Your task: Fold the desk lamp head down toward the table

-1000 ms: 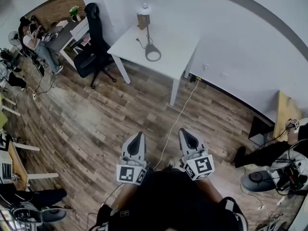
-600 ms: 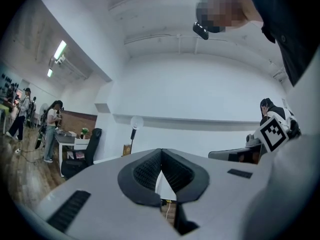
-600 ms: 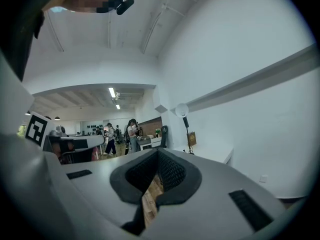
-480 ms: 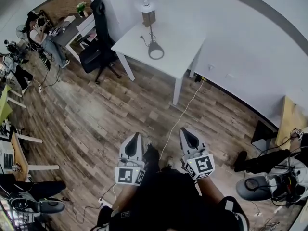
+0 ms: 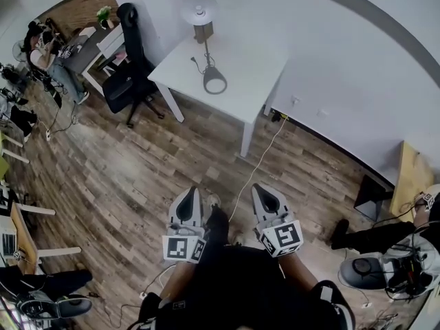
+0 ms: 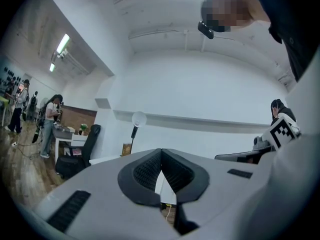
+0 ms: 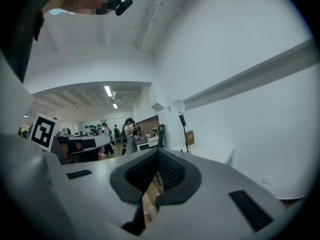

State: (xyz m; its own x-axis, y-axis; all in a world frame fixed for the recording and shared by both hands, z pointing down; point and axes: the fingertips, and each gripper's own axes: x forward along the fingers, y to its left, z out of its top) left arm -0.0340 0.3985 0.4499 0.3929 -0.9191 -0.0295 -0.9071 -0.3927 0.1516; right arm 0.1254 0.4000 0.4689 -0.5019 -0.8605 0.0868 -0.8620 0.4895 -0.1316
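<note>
across the wood floor (image 5: pixel 137 170) the white table (image 5: pixel 240 74) stands well ahead, the desk lamp (image 5: pixel 201 19) upright at its far edge, so step closer before parting the left gripper (image 5: pixel 188 196) and right gripper (image 5: pixel 262 192), both closed and empty.

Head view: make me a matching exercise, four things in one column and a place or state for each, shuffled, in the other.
1 lamp
2 chair
3 cable
4 left gripper

a shut, empty
b white, trailing over the floor
c upright on the table
d black, left of the table

Pairs: 1-c, 2-d, 3-b, 4-a
</note>
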